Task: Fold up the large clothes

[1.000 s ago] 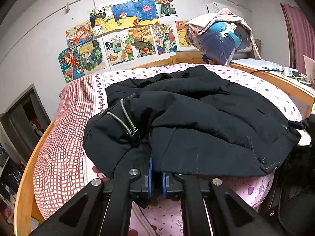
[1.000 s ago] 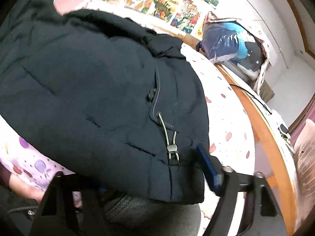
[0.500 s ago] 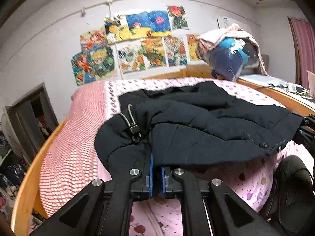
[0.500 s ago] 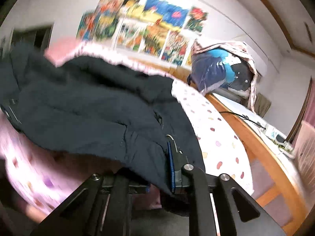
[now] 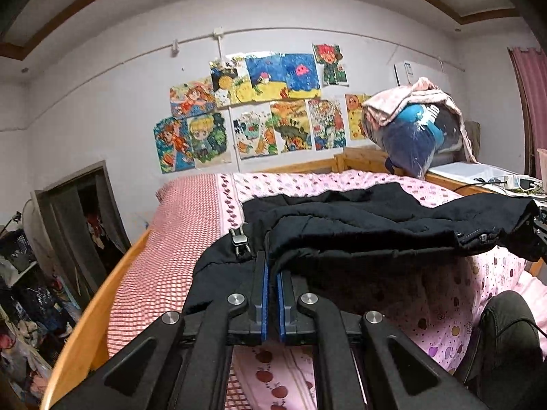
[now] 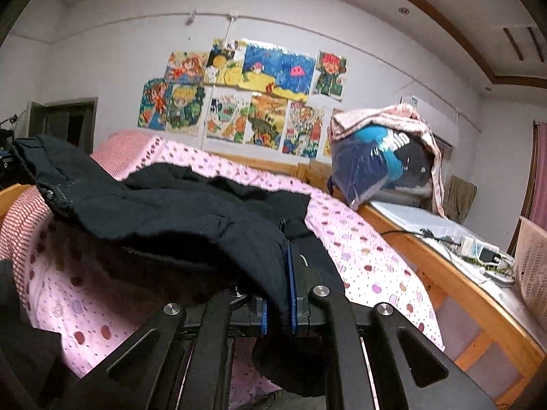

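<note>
Black jacket (image 5: 359, 218) hem lifted off bed (image 5: 177, 225), right tool (image 6: 278, 273) newly clamped

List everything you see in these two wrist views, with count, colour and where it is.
jacket: one, black, near hem lifted off the bed, far part lying on it
bed: one, wooden frame, pink dotted and red checked covers
drawings: about a dozen, many colours, on the white wall behind the bed
bundle: one, blue bag under a pink cloth, at the bed's far right corner
power strip: one, white, on the ledge right of the bed
doorway: one, dark, far left
left gripper: one, black with blue pads, shut on the jacket's hem
right gripper: one, black with blue pads, shut on the hem's other corner
</note>
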Demonstrator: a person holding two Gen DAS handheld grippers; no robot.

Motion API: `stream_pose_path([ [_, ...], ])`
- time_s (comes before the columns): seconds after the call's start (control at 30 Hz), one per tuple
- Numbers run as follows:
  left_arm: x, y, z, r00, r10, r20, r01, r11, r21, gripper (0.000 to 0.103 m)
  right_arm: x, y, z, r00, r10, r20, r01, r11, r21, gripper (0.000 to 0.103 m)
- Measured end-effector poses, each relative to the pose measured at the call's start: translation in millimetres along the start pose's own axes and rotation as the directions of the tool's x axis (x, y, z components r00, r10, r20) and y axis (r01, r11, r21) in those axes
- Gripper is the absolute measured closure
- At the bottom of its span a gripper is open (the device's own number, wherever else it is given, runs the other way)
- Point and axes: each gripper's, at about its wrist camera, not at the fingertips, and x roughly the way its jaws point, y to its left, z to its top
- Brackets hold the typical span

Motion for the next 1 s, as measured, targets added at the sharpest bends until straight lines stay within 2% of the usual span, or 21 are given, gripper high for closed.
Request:
stream_pose_path([
  [0.37, -60, 13, 20, 0.996, 0.01, 0.093, -0.014, 0.999, 0.036, 0.099, -82, 2, 24, 0.989, 0.007, 0.15, -0.006, 1.0, -0.007, 0.096],
  [0.5, -62, 14, 31, 0.994, 0.004, 0.11, -0.009, 0.999, 0.046, 0.099, -98, -1, 35, 0.982, -0.006, 0.186, 0.008, 1.0, -0.01, 0.096],
  [0.77, -35, 13, 54, 0.989, 0.0, 0.147, -0.012, 0.997, 0.079, 0.099, -76, -4, 54, 0.983, -0.005, 0.183, 0.011, 0.999, -0.032, 0.096],
  [1.0, 8, 17, 83, 0.986, -0.012, 0.169, -0.003, 0.996, 0.084, 0.099, -34, -8, 85, 0.98, -0.012, 0.197, 0.02, 0.999, -0.04, 0.096],
])
